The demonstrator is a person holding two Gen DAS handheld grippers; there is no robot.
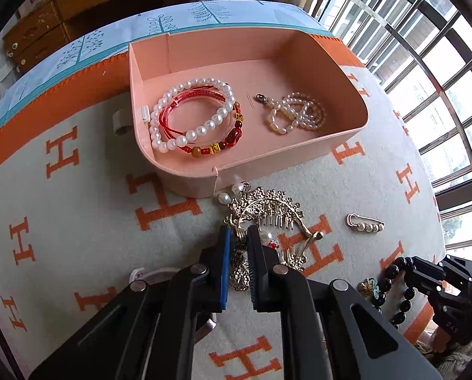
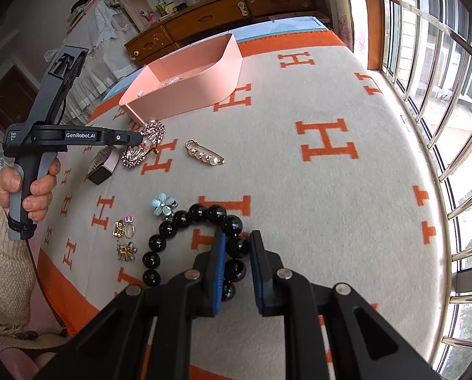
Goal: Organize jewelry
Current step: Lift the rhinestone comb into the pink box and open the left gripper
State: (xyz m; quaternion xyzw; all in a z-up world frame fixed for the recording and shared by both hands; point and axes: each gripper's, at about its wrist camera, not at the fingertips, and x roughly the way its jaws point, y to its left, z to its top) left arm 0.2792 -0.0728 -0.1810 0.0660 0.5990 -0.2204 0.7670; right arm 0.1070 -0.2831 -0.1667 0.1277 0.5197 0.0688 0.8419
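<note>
Pinching the gold hair comb [image 1: 264,212] by its filigree end, the left gripper [image 1: 238,237] has its pads pressed nearly together on thin metal. The comb lies on the blanket [image 1: 77,221] just before the near wall of the pink box [image 1: 346,133]. It looks light and stiff, but its teeth and dangling pearls could snag on the weave or bend, so the solid spine seems a safer hold. The right gripper [image 2: 237,247] is clamped on one bead of the black bead bracelet [image 2: 185,218] near the blanket's near edge; the beads look smooth, slippery, fairly heavy. Windows with bars line the right side; wooden drawers stand beyond.
</note>
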